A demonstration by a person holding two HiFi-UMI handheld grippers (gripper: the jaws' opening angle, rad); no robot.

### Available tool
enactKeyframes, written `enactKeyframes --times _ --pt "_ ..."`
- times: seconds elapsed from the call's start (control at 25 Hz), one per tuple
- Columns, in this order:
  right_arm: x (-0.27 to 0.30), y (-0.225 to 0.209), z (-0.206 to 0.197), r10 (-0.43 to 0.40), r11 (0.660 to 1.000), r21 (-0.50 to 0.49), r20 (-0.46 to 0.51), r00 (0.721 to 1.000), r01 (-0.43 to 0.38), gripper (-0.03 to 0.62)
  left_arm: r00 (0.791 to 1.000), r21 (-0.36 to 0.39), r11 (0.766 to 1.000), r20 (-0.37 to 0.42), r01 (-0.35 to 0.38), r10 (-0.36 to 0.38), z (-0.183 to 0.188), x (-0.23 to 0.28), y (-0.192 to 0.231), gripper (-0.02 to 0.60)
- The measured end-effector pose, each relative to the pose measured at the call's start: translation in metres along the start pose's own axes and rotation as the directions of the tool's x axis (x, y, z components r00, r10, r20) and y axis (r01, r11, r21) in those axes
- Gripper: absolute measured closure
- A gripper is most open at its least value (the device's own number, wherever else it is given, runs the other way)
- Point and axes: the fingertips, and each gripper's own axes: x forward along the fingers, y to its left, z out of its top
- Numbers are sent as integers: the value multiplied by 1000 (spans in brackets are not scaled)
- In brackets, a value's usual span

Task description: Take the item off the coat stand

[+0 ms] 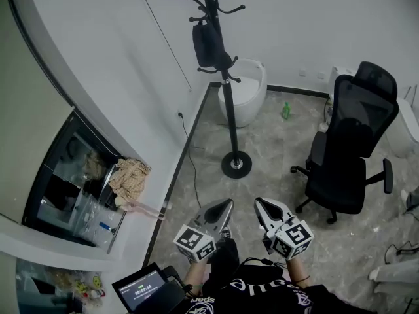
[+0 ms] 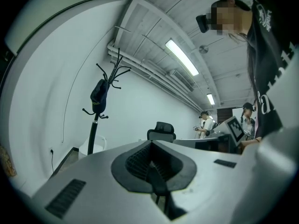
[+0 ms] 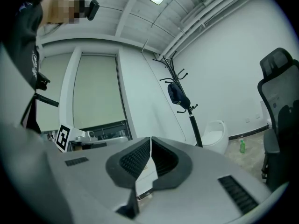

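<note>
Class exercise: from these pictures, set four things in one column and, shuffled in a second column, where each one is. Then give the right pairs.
Things
1. bag
2. bottle
3. office chair
4. cloth

Places
A. upright on the floor by the far wall
B. lying crumpled, at the far left
C. hanging on the coat stand
D. standing on castors, at the right

Pairs: 1-C, 2-A, 3-D, 4-B
</note>
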Motion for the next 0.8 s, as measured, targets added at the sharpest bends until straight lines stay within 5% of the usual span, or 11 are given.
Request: enactKeyframes --times 0.44,0.8 --pt "138 -34 36 -17 1000 -12 35 999 17 576 999 5 1000 35 23 -23 56 47 137 578" --pt "207 -59 35 -85 996 -19 15 996 86 576 998 -13 998 12 68 -68 65 78 217 578"
